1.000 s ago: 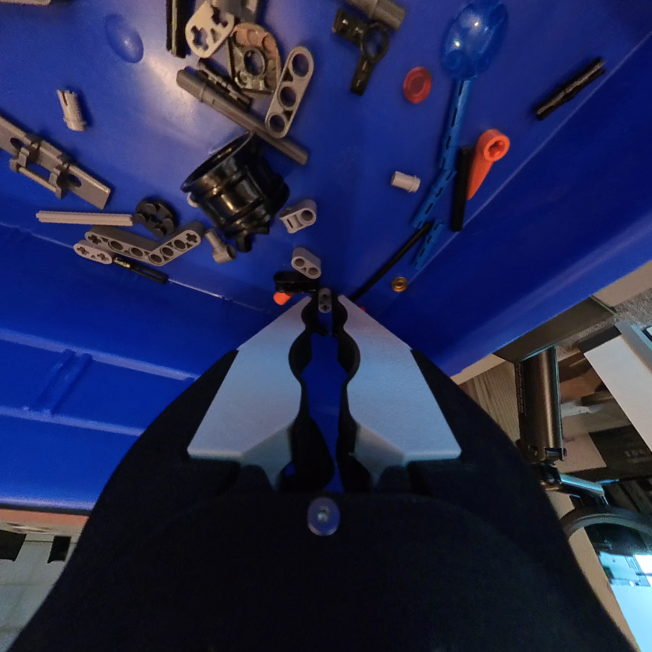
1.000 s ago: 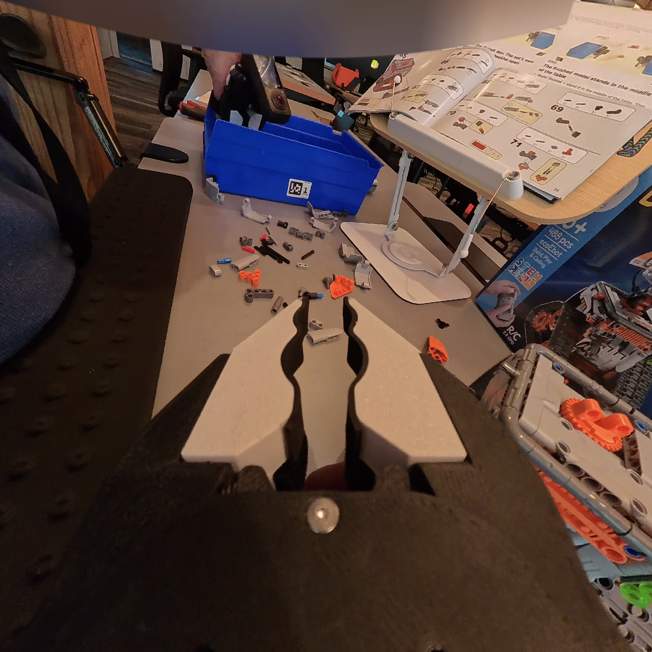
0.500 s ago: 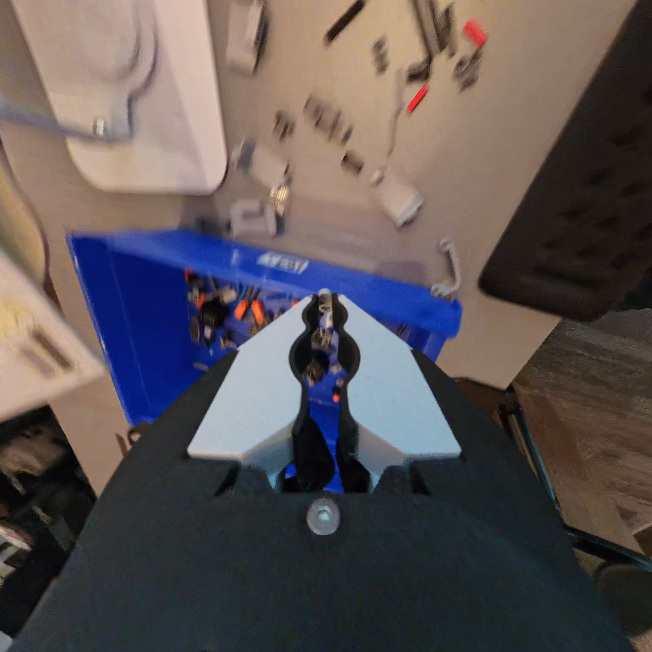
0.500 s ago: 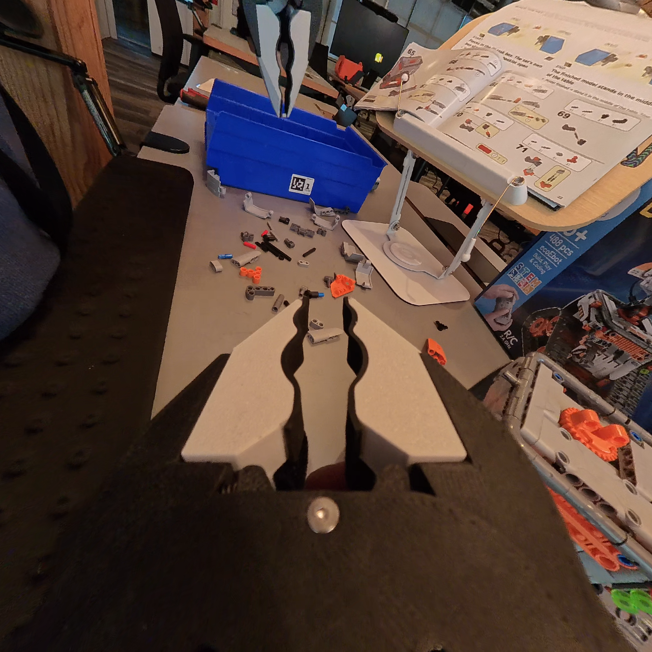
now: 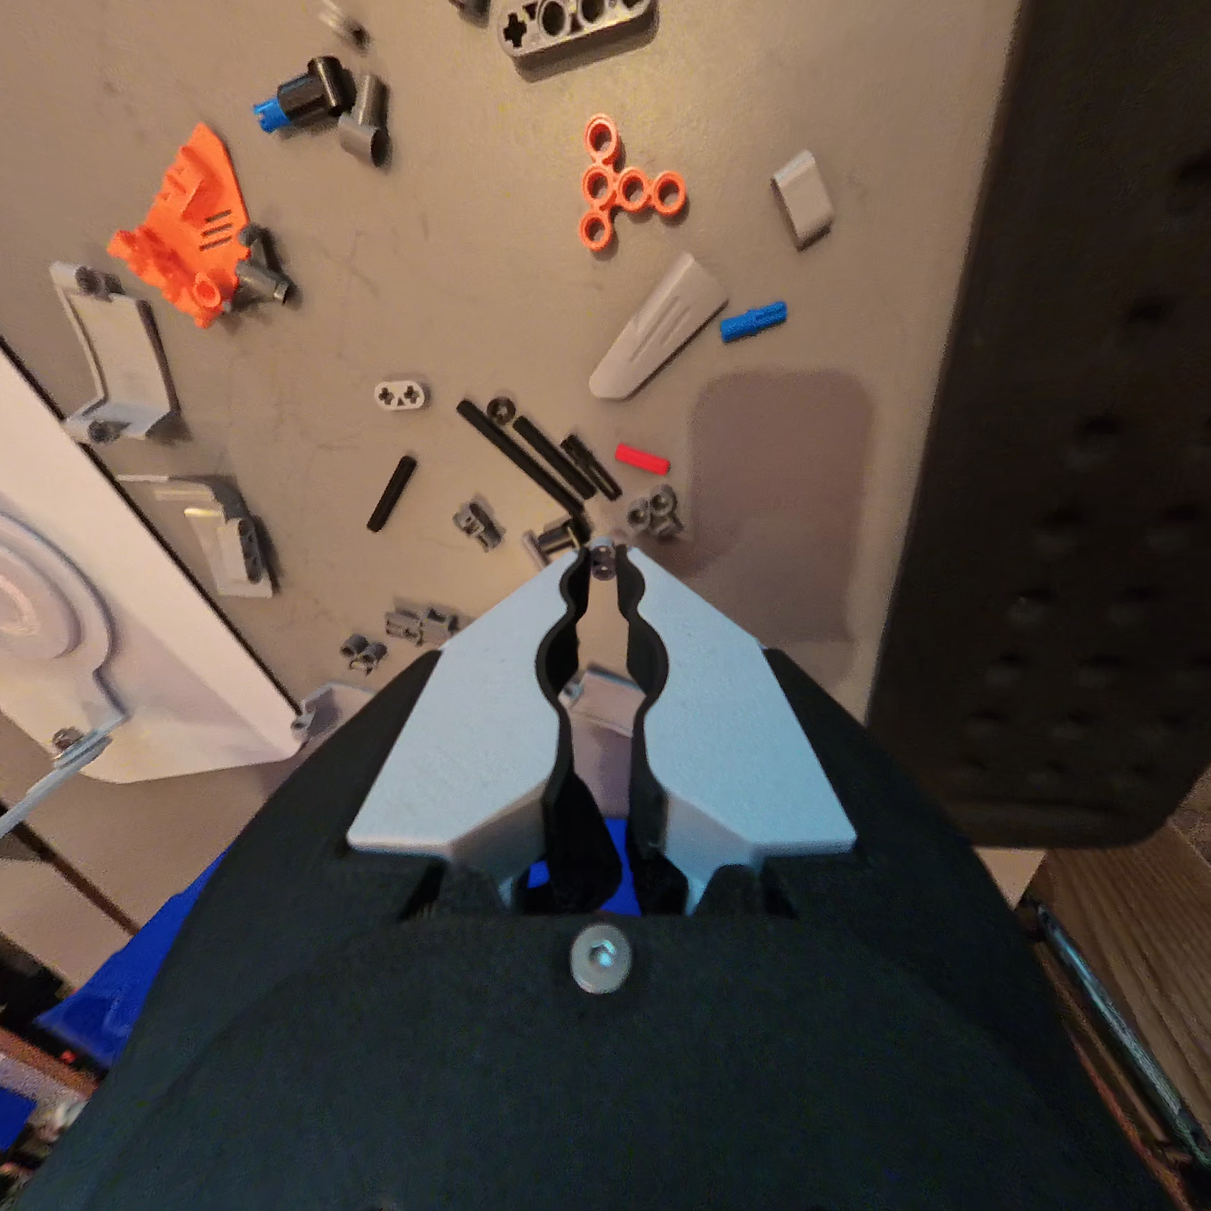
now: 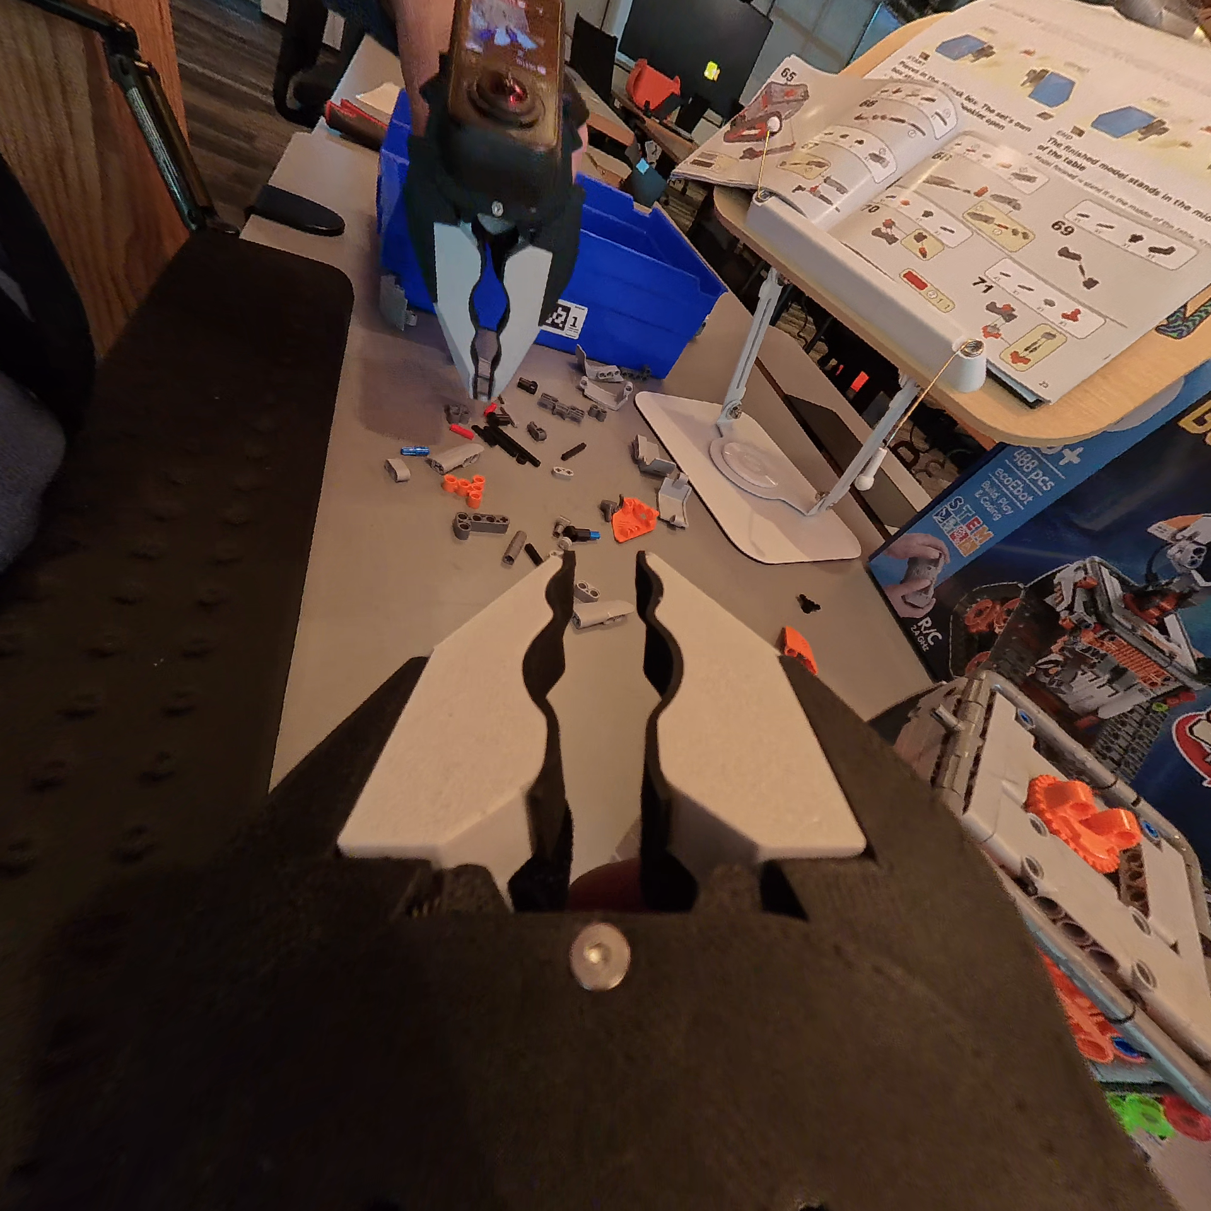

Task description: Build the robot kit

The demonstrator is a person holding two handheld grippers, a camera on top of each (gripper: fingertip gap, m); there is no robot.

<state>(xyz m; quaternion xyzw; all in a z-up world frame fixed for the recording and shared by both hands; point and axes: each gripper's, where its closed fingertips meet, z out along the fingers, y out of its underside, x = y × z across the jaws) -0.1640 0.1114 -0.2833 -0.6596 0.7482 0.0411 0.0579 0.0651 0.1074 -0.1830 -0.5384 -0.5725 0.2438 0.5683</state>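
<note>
The left tongs (image 5: 603,557) are clamped at their very tips on a small grey connector (image 5: 601,563). The connector is off the counter (image 5: 406,275), held above the near end of the scatter of loose parts, just in front of the blue bin (image 6: 629,275). In the right wrist view the left tongs (image 6: 483,386) point steeply downward, tips near the surface, with a hand gripping the body from above.

Parts nearest the left tips: two black axles (image 5: 524,459), a red pin (image 5: 641,457) and a grey double connector (image 5: 652,511). Farther off lie an orange four-ring piece (image 5: 626,190), a grey wedge panel (image 5: 655,341) and an orange shell (image 5: 187,223).

The right tongs (image 6: 603,557) stand apart and hold nothing. They are held low and roughly level over the counter, aimed toward the bin. Between the fingers, on the counter, lie a small grey link (image 6: 586,592) and a grey panel (image 6: 599,616); neither is touched.

At right: a white stand (image 6: 747,485) carrying an open manual (image 6: 983,196), and a part-built model (image 6: 1075,871).
</note>
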